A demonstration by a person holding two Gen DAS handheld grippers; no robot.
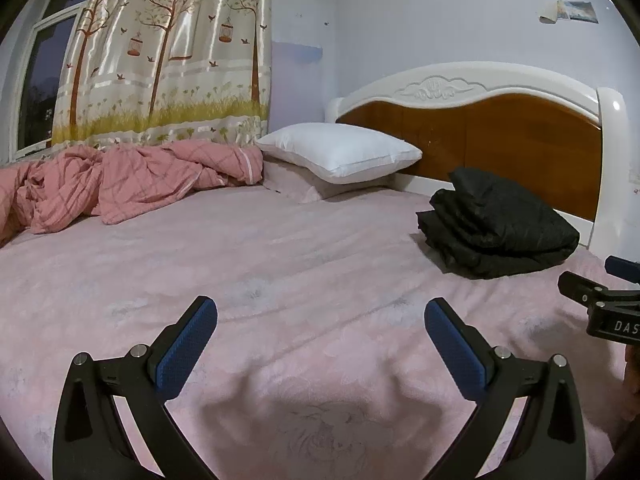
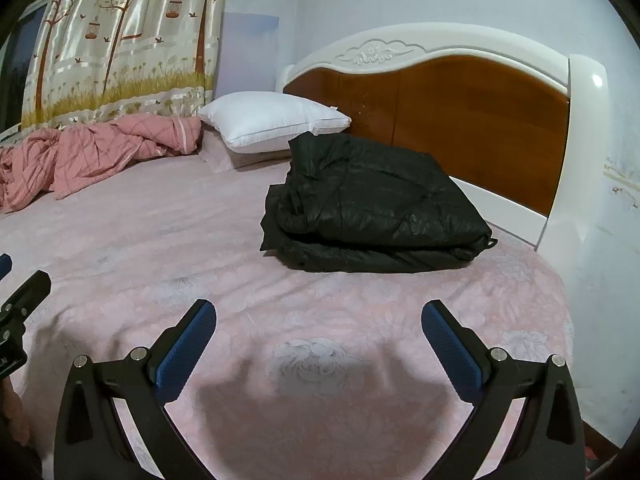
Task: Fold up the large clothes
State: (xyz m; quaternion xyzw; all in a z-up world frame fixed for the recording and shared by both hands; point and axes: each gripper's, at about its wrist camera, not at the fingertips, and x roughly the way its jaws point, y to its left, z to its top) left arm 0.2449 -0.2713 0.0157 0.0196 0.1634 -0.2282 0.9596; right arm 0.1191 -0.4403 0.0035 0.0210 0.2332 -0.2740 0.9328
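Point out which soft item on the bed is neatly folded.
The black puffy quilted jacket near the headboard: folded in flat layers, unlike the rumpled pink checked quilt and the plump white pillow.

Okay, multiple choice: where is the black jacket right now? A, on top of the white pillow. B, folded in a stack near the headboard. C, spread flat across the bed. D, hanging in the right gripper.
B: the black jacket lies folded in layers on the pink sheet by the headboard, clear of both open grippers.

We see a black jacket [image 2: 372, 208] of faintly shiny quilted cloth on a matt pink floral bedsheet [image 2: 168, 256], a glossy white headboard [image 2: 580, 128] with polished wood panels, and textured blue pads [image 1: 188, 348] on matt black plastic
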